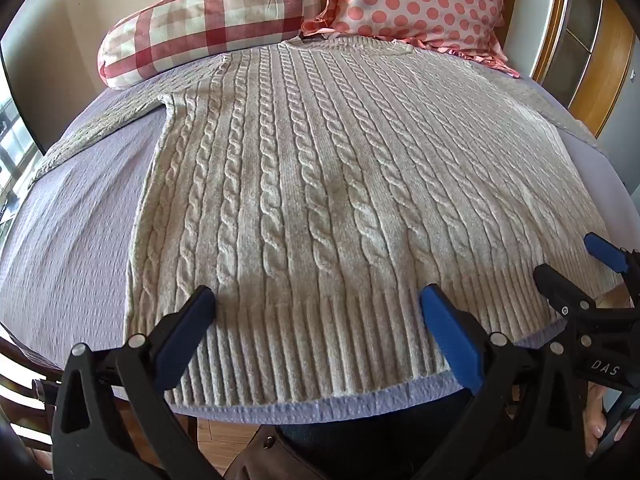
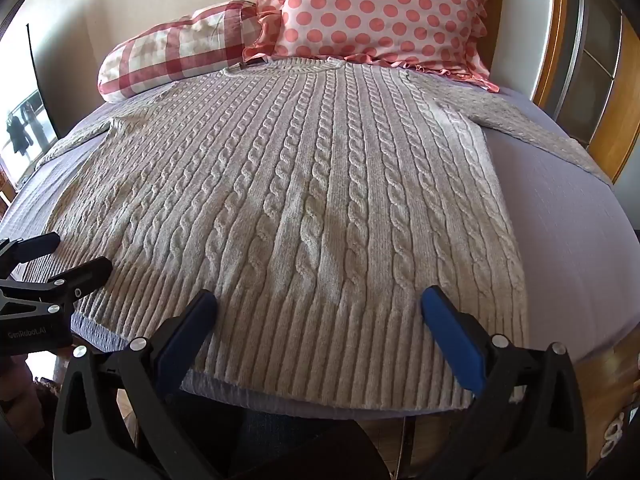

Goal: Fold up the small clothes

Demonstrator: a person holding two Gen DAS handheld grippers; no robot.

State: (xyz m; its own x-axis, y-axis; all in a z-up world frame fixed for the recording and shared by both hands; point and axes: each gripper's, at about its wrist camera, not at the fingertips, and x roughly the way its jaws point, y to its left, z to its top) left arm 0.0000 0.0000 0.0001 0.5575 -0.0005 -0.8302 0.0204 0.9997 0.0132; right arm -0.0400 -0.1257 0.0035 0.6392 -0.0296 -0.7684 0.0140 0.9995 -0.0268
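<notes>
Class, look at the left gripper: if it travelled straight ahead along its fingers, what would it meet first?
Most likely the cable-knit sweater: the left gripper is open over its ribbed hem, so moving forward it would probably brush the knit body first. Height above the fabric is unclear; if it clears that, the polka-dot pillow lies beyond.

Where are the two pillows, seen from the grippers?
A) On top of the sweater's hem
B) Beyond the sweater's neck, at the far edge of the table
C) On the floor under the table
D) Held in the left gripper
B: the checked pillow and dotted pillow lie past the neck of the sweater, far from both open grippers.
</notes>
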